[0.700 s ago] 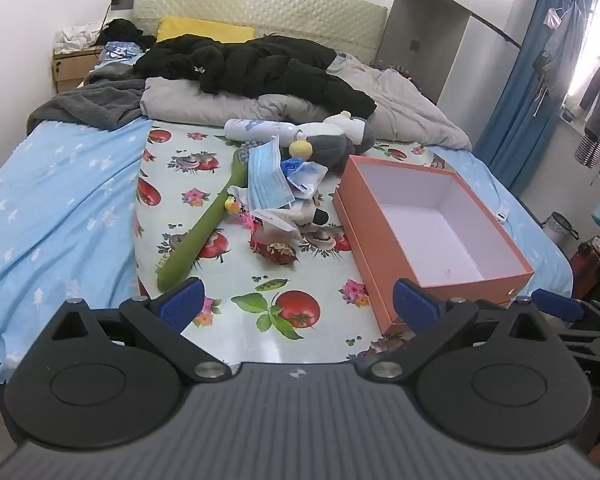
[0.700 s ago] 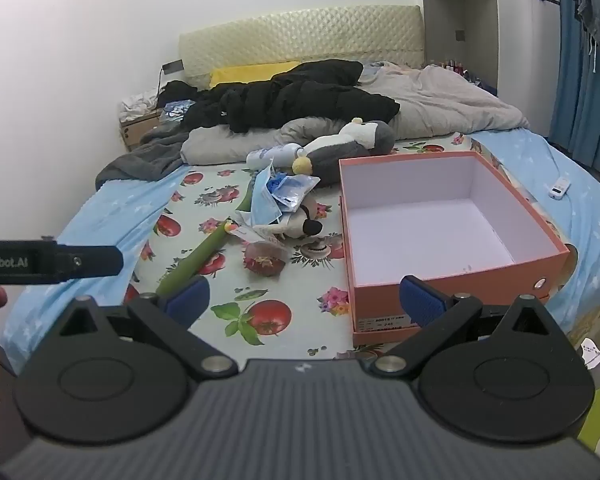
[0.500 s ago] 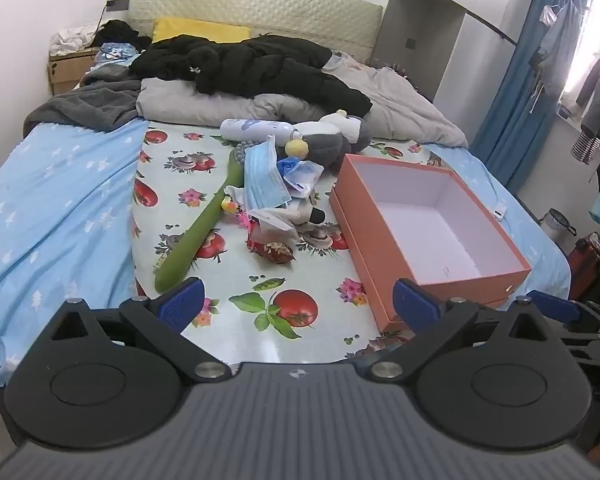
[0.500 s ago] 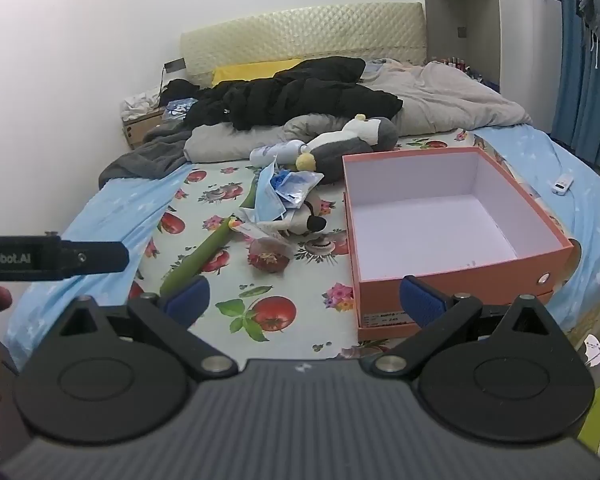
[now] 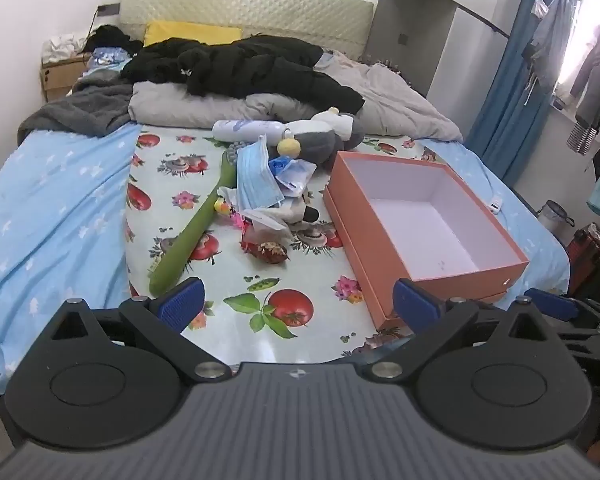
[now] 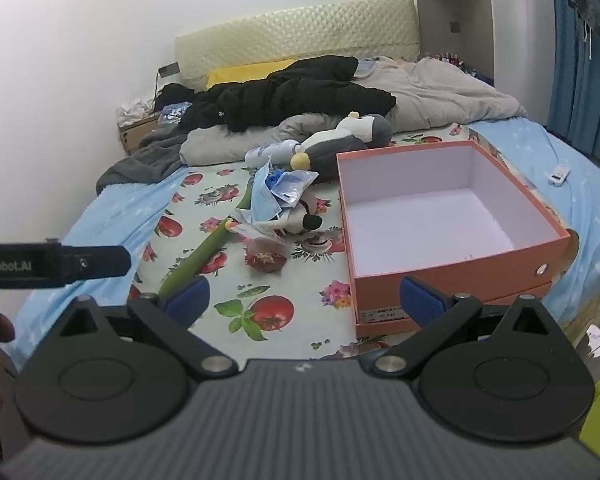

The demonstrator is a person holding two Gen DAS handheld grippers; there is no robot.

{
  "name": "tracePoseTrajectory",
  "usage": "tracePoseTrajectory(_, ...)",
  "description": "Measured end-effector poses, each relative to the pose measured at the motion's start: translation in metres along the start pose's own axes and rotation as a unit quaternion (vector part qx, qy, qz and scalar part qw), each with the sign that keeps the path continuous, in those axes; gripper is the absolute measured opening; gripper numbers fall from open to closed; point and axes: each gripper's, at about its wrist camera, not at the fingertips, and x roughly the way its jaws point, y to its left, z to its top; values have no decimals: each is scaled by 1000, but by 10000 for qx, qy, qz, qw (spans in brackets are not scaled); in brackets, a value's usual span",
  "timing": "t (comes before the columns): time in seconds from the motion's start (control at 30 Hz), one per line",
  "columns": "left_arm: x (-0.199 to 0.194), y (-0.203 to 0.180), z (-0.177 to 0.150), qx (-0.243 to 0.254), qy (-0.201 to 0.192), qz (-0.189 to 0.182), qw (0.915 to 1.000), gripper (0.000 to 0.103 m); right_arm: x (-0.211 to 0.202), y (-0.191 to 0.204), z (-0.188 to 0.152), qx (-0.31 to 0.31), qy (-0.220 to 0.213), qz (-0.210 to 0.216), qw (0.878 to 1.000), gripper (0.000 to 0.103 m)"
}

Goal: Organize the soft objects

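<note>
Both grippers, left [image 5: 296,306] and right [image 6: 304,300], gape with nothing between them. The soft-toy heap [image 5: 276,192] lies beside the orange box [image 5: 384,240], a blue mask [image 5: 256,180] covering part of it; underlying items are indistinct.

Soft toys [image 5: 284,216] and a face mask [image 5: 256,178] lie heaped beside the empty orange box [image 5: 420,216].
</note>
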Motion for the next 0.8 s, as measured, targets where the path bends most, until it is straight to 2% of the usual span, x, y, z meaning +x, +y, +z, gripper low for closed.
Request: tracePoseTrajectory(0.8, -2, 8, -1, -129, -26, 90, 9999, 102, 2, 1, -1, 20, 33, -16, 10000, 103)
